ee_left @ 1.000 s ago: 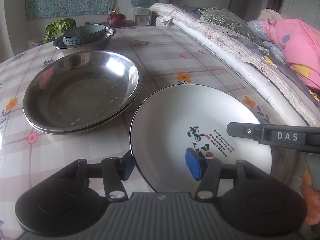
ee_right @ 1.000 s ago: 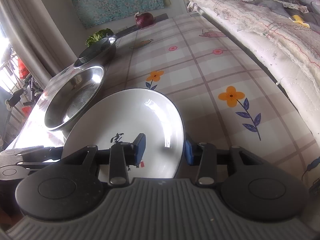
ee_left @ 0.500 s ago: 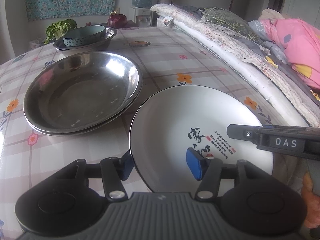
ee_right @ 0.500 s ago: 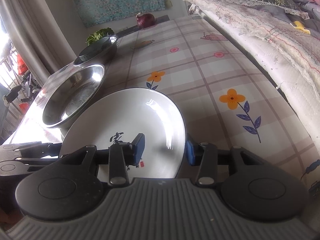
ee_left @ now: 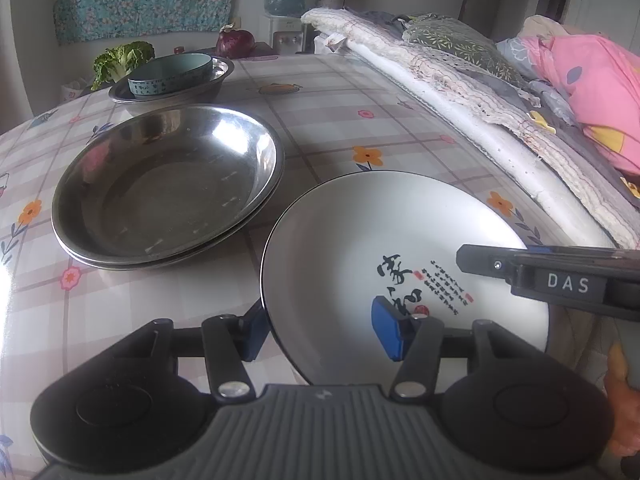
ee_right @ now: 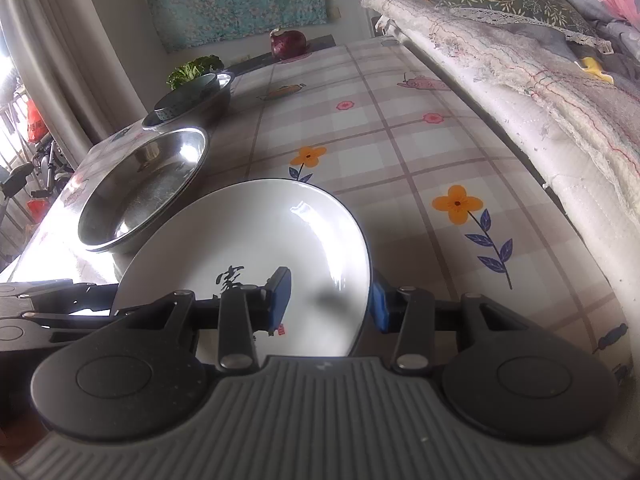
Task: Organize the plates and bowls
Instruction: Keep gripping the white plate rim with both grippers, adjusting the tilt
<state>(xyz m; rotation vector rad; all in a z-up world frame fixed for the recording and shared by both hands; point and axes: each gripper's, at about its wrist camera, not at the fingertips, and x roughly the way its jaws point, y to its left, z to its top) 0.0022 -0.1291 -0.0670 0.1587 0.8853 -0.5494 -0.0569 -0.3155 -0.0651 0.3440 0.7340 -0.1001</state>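
A white plate (ee_left: pixel 384 236) with black calligraphy and a dark rim is held between both grippers, a little above the floral tablecloth. My left gripper (ee_left: pixel 320 332) straddles its near left rim, one pad under and one pad on top. My right gripper (ee_right: pixel 330 300) straddles its right rim the same way; it also shows in the left wrist view (ee_left: pixel 560 276). The plate also shows in the right wrist view (ee_right: pixel 256 252). Stacked steel plates (ee_left: pixel 168 184) lie to the left. Behind them a teal bowl (ee_left: pixel 172 74) sits in a steel bowl (ee_left: pixel 208 84).
A folded quilt and bedding (ee_left: pixel 460 80) run along the table's right edge. A cabbage (ee_left: pixel 120 58) and a red onion (ee_left: pixel 235 42) lie at the far end. The table's left edge (ee_right: pixel 48 216) drops off beside the steel plates.
The plate and both grippers have risen slightly and drifted a little toward the steel plates. Both grips are unchanged.
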